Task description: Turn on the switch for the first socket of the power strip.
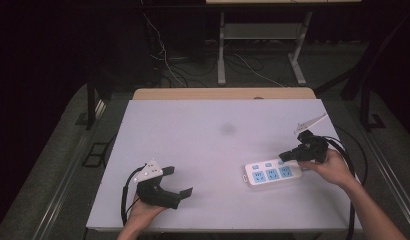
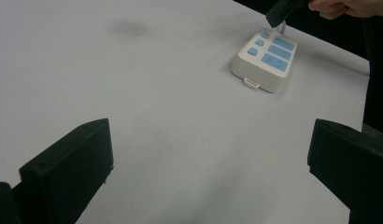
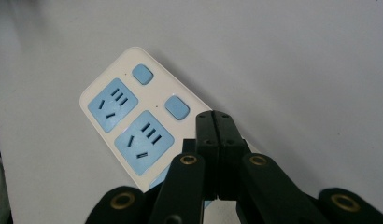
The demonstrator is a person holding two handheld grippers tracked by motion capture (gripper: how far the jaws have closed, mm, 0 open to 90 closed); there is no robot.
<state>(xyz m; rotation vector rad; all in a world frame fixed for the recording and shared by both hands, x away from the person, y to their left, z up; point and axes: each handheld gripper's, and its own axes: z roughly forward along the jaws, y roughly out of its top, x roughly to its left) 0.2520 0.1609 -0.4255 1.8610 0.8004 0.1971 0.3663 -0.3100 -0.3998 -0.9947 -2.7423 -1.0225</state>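
Down at about 7 o'clock on the table, the left gripper is held in the person's left hand. Its two black jaws are wide apart and hold nothing. In the left gripper view they stand at the two bottom corners, with bare table between them.

Over at about 4 o'clock, the right gripper is held in the right hand. Its jaws are pressed together with nothing between them. In the right gripper view the joined tips sit right over the power strip, at its button side. I cannot tell if they touch it.

That power strip is white with light blue sockets and small blue buttons. It lies flat near the 4 o'clock edge of the table, well apart from the left gripper. In the left gripper view it lies at about 1 o'clock. No words or brand can be read on it.

White and smooth, the table has a faint grey smudge near the middle. A strip of light wood shows along its far edge.

Beyond the table the room is dark. Grey floor lies around it. Black and white cables trail on the floor at about 12 o'clock, by the white legs of another table.
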